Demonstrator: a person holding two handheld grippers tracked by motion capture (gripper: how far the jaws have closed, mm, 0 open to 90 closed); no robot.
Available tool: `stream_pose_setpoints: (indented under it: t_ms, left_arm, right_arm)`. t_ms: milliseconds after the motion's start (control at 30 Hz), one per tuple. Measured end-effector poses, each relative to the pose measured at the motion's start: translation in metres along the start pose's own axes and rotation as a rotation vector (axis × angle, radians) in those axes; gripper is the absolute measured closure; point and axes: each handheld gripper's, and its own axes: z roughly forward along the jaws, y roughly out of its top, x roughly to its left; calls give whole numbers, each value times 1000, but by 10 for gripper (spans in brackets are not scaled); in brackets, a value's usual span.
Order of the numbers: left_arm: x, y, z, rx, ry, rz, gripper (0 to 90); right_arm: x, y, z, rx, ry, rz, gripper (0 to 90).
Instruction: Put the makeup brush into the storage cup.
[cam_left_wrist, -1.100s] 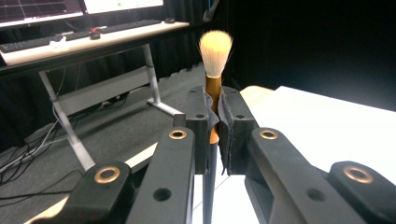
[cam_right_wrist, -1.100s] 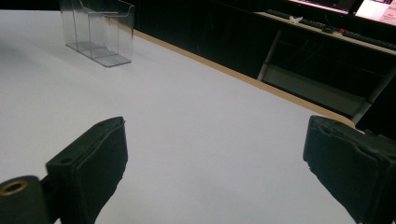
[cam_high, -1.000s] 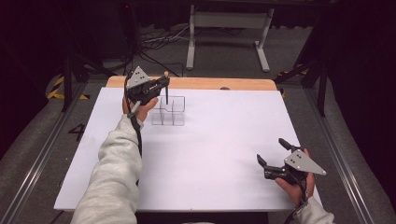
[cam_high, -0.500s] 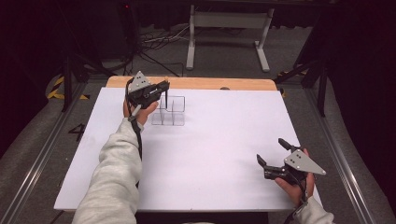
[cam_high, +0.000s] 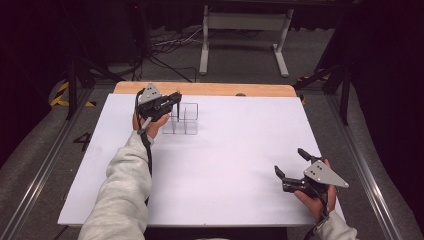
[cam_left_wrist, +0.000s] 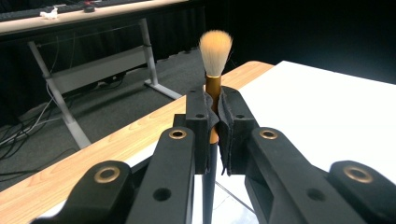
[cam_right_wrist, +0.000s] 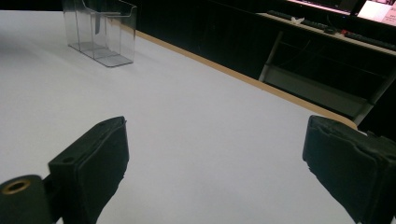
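Observation:
My left gripper (cam_high: 175, 99) hovers over the left end of a clear plastic organizer (cam_high: 182, 119) at the back left of the white table top (cam_high: 225, 150). It is shut on a brush (cam_left_wrist: 215, 46) with a tan bristle tuft, a gold ferrule and a dark handle. The brush stands upright between the pads (cam_left_wrist: 198, 116), bristles up, and its handle runs down toward the organizer. My right gripper (cam_high: 289, 161) rests near the front right corner, open, with nothing between its jaws (cam_right_wrist: 217, 149). From there the organizer (cam_right_wrist: 100, 30) stands far off at the upper left.
A strip of wooden table edge (cam_high: 210, 89) runs along the back of the white top. Beyond it are a dark floor with cables and a grey desk frame (cam_high: 240, 30). Metal rails (cam_high: 45, 165) flank the table.
The left gripper has sunk slightly with the brush still clamped in it. The right gripper has stayed in place.

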Motion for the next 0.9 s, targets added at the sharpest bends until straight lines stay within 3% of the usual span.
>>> stream_pose_setpoints:
  t_ms: [900]
  left_arm:
    - [-2,0,4,19,10,11,830]
  right_arm:
    - [0,0,0,-1,3,3,82]
